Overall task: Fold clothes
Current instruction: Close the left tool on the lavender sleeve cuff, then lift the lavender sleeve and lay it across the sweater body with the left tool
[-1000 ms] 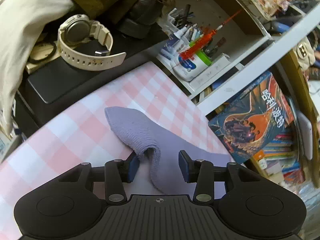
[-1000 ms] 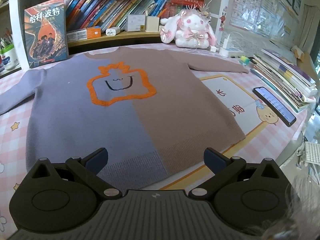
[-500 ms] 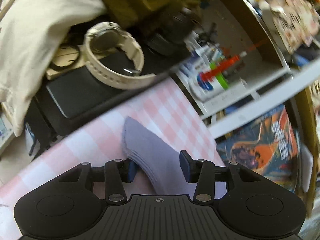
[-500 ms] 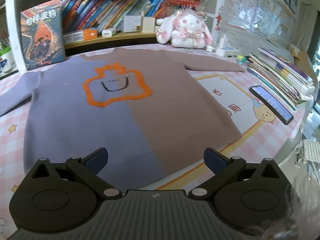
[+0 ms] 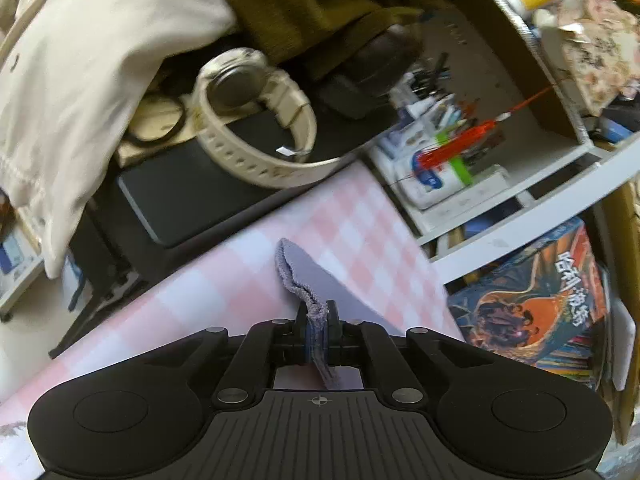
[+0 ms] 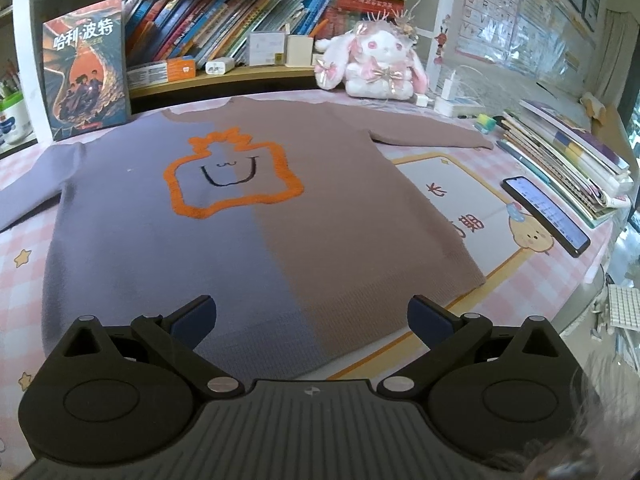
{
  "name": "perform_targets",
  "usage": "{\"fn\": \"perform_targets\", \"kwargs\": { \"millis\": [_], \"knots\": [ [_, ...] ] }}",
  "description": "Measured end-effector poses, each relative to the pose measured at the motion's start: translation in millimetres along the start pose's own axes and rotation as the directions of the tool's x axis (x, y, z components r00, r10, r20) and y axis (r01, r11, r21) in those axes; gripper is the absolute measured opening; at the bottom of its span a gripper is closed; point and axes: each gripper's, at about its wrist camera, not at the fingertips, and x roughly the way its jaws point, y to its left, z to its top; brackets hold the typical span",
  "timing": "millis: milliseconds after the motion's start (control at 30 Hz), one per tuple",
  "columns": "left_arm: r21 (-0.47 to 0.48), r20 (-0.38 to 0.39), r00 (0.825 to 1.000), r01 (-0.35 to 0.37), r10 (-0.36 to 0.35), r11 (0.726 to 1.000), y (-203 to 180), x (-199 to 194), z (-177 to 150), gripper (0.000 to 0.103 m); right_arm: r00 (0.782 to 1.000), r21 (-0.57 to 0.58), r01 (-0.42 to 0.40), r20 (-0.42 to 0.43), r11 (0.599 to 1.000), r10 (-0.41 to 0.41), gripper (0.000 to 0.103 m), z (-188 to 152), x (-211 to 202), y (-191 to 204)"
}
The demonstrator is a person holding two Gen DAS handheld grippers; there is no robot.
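The sweater (image 6: 256, 216) is spread flat on the table (image 6: 24, 288), its purple cuff (image 5: 298, 280) at 12 o'clock from the left gripper (image 5: 318, 330), which is clenched on it. The right gripper (image 6: 312, 314) is held released above the hem. Sleeve folding is judged begun; next the cuff must be carried across the body.

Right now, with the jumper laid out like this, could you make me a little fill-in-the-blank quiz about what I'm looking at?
1. The left tongs are shut on the jumper's ____ cuff.
2. The right tongs stand ____ above the jumper's hem.
3. The outline on the jumper's chest is coloured ____.
4. The soft toy behind the jumper is a white ____.

Missing words: purple; open; orange; rabbit
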Motion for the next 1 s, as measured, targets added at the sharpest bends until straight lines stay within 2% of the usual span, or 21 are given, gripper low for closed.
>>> {"fn": "perform_targets", "kwargs": {
  "millis": [167, 400, 533, 800, 1000],
  "knots": [
    [0.089, 0.029, 0.998, 0.052, -0.054, 0.995, -31.5, -13.1, -5.9, 0.003, 1.0, -0.013, -0.026, 0.012, 1.0, 0.027, 0.103, 5.5, 6.3, -6.9],
    [0.205, 0.076, 0.99, 0.101, -0.119, 0.973, -88.9, -37.2, -28.4, 0.003, 0.991, -0.069, -0.126, 0.03, 0.99, 0.129, 0.103, 20.6, 26.1, -17.9],
    [0.25, 0.109, 0.986, 0.094, -0.124, 0.964, -124.1, -49.1, -51.1, 0.003, 0.977, -0.143, -0.199, 0.041, 0.969, 0.207, 0.103, 32.9, 40.4, -30.6],
    [0.32, 0.155, 0.982, 0.057, -0.111, 0.946, -195.2, -56.6, -97.4, 0.003, 0.945, -0.186, -0.316, 0.023, 0.93, 0.326, 0.103, 63.5, 75.8, -86.9],
    [0.371, 0.163, 0.978, 0.061, -0.13, 0.927, -249.8, -52.9, -133.7, 0.003, 0.921, -0.214, -0.38, 0.001, 0.9, 0.389, 0.103, 74.3, 96.6, -123.3]
  ]
}}
